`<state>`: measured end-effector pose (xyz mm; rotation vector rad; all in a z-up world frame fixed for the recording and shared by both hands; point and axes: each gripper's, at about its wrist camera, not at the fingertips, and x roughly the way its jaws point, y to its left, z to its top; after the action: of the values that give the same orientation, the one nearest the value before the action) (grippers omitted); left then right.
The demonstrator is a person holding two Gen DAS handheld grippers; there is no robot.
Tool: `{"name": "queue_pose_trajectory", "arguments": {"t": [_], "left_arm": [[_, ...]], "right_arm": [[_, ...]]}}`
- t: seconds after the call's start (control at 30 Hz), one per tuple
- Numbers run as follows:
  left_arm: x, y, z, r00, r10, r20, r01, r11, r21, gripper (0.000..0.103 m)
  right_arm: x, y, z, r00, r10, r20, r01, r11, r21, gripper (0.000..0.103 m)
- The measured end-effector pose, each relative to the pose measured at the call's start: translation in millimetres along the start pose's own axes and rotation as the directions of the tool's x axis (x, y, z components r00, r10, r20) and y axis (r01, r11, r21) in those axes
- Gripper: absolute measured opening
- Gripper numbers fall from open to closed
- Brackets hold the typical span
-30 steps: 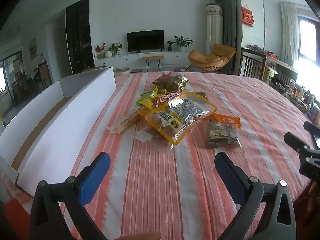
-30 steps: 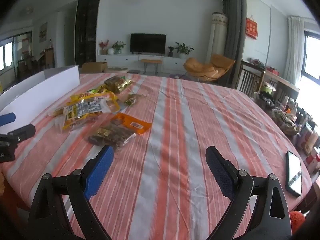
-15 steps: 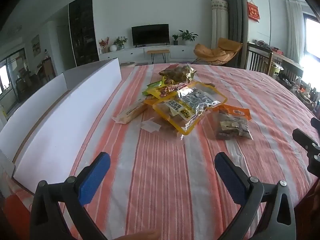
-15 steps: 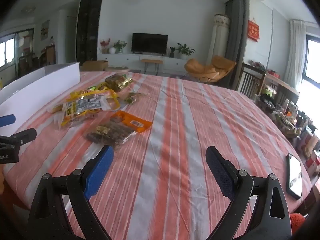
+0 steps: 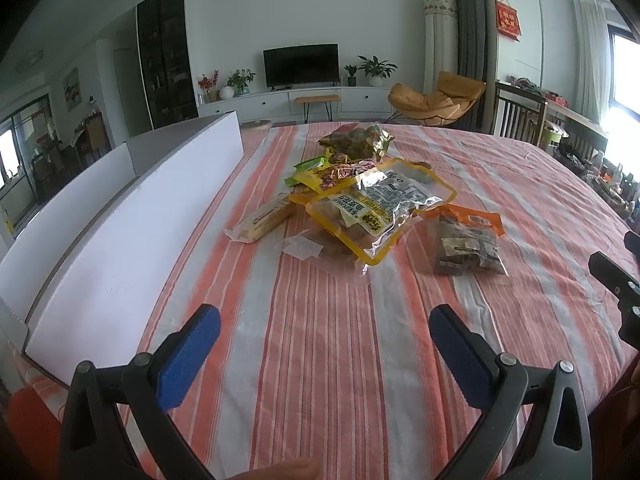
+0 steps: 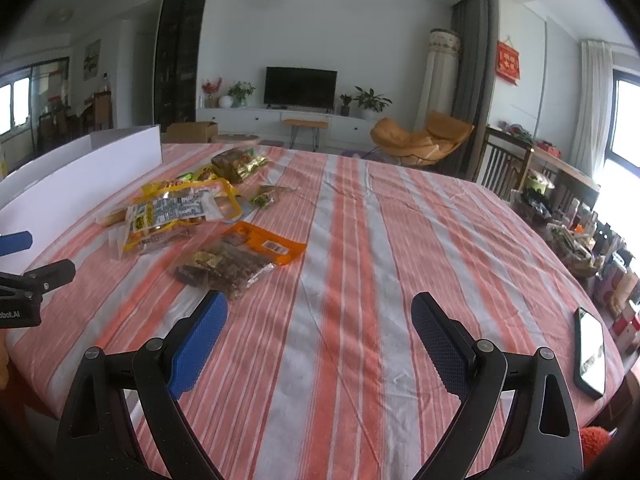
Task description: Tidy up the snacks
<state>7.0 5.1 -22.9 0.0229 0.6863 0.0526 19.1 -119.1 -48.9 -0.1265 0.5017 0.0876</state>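
- A long white box (image 5: 132, 216) lies along the left edge of the bench (image 5: 320, 340), which wears a cloth striped in orange, white and grey; the box's near wall faces the snacks.
- The left gripper (image 5: 325, 330) hovers over bare cloth at the near edge, its blue-padded jaws wide apart and holding nothing.
- Just beyond it, near the box, a pale wrapped bar (image 5: 264, 218) lies flat, with a small clear packet (image 5: 302, 246) beside it.
- The large yellow-edged clear bag (image 5: 378, 210) rests in the middle of the heap, partly over the packets behind it: a green packet (image 5: 310, 165), a yellow-and-red one (image 5: 340, 172), and at the far end a crinkled gold-and-brown bag (image 5: 356, 142).
- To the right of the heap, slightly apart, an orange-topped bag of dark pieces (image 5: 466, 242) lies flat on the cloth.
- A small green sachet (image 6: 264, 199) lies alone beyond that bag, seen from the right wrist.
- The right gripper (image 6: 320, 322) hovers above the cloth near the orange-topped bag, jaws wide apart and empty.
- A phone (image 6: 590, 350) lies face up at the far right edge of the bench.
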Motion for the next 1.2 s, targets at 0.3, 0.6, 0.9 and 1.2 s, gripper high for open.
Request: {"name": "queue_pose_trajectory", "arguments": {"t": [0.3, 0.6, 0.9, 1.2], "left_arm": [[2, -1, 0, 1.000, -0.002, -0.010, 0.002, 1.000, 0.001, 0.103], [4, -1, -1, 1.000, -0.003, -0.018, 0.003, 1.000, 0.000, 0.103], [6, 0, -2, 1.000, -0.002, -0.026, 0.002, 1.000, -0.001, 0.103], [12, 1, -5, 0.999, -0.002, -0.038, 0.002, 1.000, 0.000, 0.103]], "right_arm": [[-1, 0, 2, 1.000, 0.003, 0.005, -0.003, 1.000, -0.004, 0.095], [1, 2, 0, 1.000, 0.007, 0.000, -0.007, 1.000, -0.006, 0.095], [3, 3, -2, 1.000, 0.011, -0.004, -0.011, 1.000, -0.008, 0.095], [8, 3, -4, 1.000, 0.013, -0.015, -0.013, 1.000, -0.007, 0.095]]}}
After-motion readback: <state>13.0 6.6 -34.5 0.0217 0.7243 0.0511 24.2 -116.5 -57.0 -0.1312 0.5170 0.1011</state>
